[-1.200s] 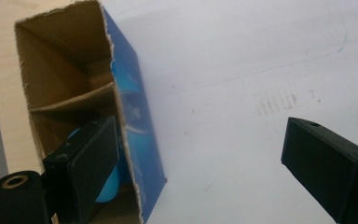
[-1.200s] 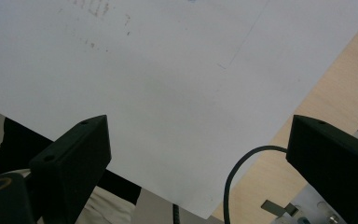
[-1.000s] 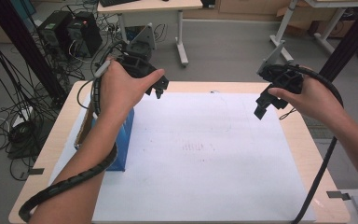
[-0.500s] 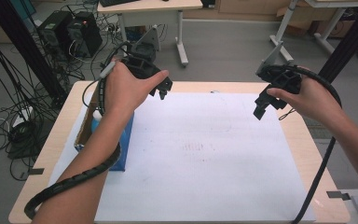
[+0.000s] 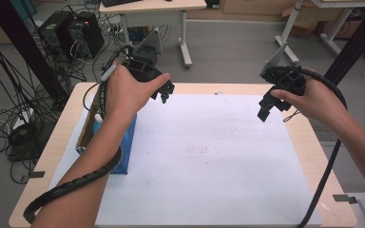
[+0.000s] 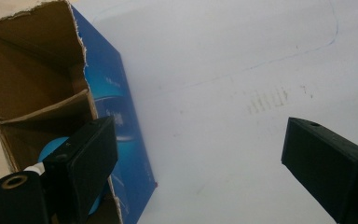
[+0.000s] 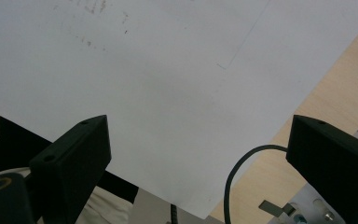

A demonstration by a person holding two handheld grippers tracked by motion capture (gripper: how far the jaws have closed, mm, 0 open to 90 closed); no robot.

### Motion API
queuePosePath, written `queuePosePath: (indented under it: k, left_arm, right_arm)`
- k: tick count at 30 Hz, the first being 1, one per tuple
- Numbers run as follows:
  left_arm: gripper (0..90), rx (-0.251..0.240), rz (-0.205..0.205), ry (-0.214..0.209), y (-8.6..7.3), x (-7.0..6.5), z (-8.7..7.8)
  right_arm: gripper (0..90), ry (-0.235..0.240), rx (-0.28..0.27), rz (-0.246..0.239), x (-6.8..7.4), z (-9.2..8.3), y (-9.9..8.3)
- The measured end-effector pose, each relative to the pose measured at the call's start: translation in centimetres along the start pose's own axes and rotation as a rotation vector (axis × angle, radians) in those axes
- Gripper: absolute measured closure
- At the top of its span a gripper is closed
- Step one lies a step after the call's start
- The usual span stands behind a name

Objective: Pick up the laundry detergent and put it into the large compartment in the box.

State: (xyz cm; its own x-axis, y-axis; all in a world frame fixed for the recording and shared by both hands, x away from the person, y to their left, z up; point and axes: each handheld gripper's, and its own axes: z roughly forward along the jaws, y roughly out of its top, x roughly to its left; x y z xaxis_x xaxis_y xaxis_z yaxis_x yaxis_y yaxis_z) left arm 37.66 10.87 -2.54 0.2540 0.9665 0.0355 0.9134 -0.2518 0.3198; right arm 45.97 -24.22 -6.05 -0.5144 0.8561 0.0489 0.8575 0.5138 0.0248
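Landmark is the blue box [image 5: 123, 142], open cardboard top, lying on the white sheet [image 5: 209, 156] at the table's left edge. Nearest to the person, the left forearm crosses over the box's near end, its cable draped just beside it. Inside the box, seen in the left gripper view, cardboard dividers and a blue rounded object [image 6: 51, 149] sit in the near compartment; can't tell what it is. Left gripper [image 5: 164, 90] hovers beyond the box's far end, above the sheet and not touching anything, jaws spread wide, empty. Right gripper [image 5: 266, 107] is well apart from the box, over the far right side of the sheet, jaws also wide, holding nothing. My read: the box is the target and the reach hasn't started. Risks: the left jaw already sits close over the torn box rim, so a descent from here could catch the cardboard edge and shove or tip the box rather than enter the compartment. The box looks light and unsupported on smooth paper, so a one-sided push probably slides it towards the table edge. The trailing cable by the box could snag its corner.
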Motion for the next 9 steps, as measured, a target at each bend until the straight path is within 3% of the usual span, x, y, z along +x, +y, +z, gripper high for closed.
queuePosePath:
  k: [9]
  left_arm:
    - [11.1, 0.005, -0.010, -0.001, -0.22, 0.37, 0.01]
  right_arm:
    - [6.6, -0.002, 0.004, -0.007, 0.08, 0.06, 0.05]
